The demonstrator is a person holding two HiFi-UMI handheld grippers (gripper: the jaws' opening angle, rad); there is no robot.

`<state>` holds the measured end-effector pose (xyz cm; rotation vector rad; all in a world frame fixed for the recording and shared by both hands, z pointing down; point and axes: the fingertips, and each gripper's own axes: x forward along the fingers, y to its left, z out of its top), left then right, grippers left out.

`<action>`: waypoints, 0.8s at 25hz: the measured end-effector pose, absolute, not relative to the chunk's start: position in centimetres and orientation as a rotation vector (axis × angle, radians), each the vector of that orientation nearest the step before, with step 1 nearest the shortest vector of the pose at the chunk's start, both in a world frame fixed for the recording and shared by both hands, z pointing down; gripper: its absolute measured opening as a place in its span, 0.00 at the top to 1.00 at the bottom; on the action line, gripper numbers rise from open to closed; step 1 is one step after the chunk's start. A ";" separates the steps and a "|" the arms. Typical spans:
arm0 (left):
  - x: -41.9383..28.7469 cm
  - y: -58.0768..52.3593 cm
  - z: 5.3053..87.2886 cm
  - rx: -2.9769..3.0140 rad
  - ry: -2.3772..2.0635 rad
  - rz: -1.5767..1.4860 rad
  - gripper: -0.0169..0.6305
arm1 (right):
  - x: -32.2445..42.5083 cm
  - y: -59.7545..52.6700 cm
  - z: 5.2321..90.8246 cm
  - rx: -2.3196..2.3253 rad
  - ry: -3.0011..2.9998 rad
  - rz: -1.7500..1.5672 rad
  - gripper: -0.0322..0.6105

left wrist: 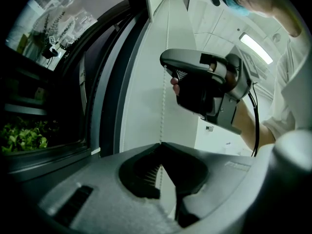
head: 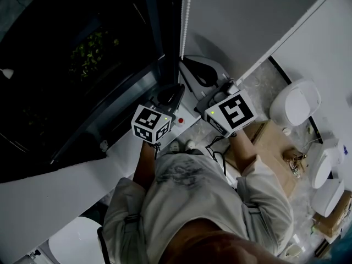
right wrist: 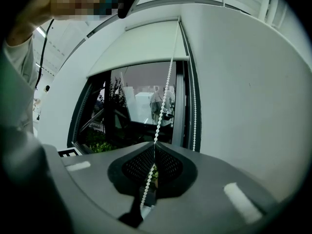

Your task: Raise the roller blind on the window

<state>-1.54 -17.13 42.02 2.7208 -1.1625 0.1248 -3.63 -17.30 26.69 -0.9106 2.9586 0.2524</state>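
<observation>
Blind: the roller blind (right wrist: 141,48) is sitting rolled high at the top of the window (right wrist: 129,111); most of the glass is showing.
Chain: the bead chain (right wrist: 169,82) is hanging down the window's right side; one strand is running into both tools and a second is hanging just beside it.
Right tool: the right tool (right wrist: 155,144) is clamping together on the beads.
Left tool: the left tool (left wrist: 161,144) is sitting lower on that strand; it is apparently pinching it too, though the dim view is leaving some doubt.
Risk: beads could be slipping through a loose clamp; a slanted pull could be jamming the chain at the roller; hauling the wrong strand would be lowering the blind.
</observation>
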 end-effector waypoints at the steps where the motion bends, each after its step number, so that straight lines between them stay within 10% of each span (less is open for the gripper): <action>1: -1.5 -17.1 42.3 2.717 -1.161 0.132 0.95 | -3.6 -17.3 27.0 -0.914 2.962 0.248 0.93; 20: -1.6 -16.7 48.6 2.628 -1.130 0.240 0.95 | -3.8 -17.0 33.2 -0.961 3.040 0.124 0.93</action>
